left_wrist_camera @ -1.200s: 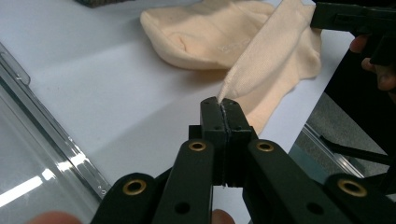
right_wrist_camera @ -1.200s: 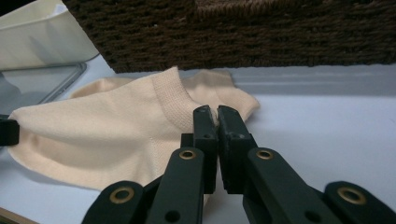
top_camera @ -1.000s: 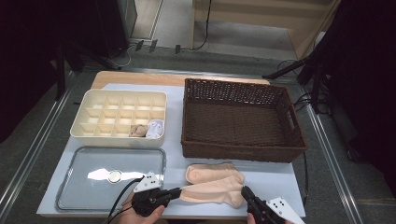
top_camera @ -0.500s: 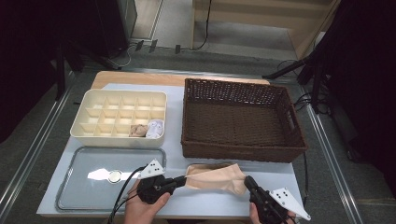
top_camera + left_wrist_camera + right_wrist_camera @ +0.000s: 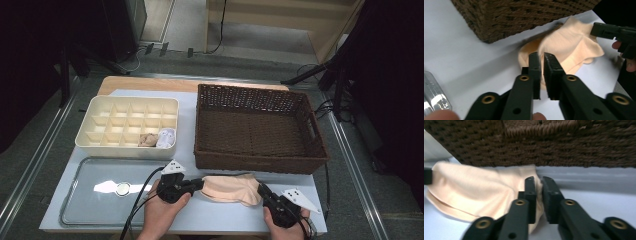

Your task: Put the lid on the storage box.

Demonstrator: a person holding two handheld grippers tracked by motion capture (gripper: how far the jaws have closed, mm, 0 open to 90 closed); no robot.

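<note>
A peach-coloured sock [image 5: 230,189] lies flat on the pale table just in front of the brown wicker basket [image 5: 260,164]. My left gripper [image 5: 200,184] is at its left end and my right gripper [image 5: 261,190] at its right end. In the left gripper view the jaws [image 5: 541,56] stand a narrow gap apart over the sock's edge [image 5: 571,47]. In the right gripper view the jaws [image 5: 540,180] are also slightly apart, with a fold of the sock [image 5: 474,192] running between them. Both pairs of jaws have just been opening. The other gripper [image 5: 610,31] shows beyond the sock.
A cream divided organiser [image 5: 125,149] sits at the back left, with a tan rolled sock [image 5: 147,140] and a white one [image 5: 166,138] in its front compartments. A metal tray [image 5: 85,205] lies at the front left. The basket's wall stands close behind the sock.
Both hands moved from the table's front edge toward the basket, carrying the sock. It went from a doubled, two-lobed shape to one flat piece lying between the grippers.
</note>
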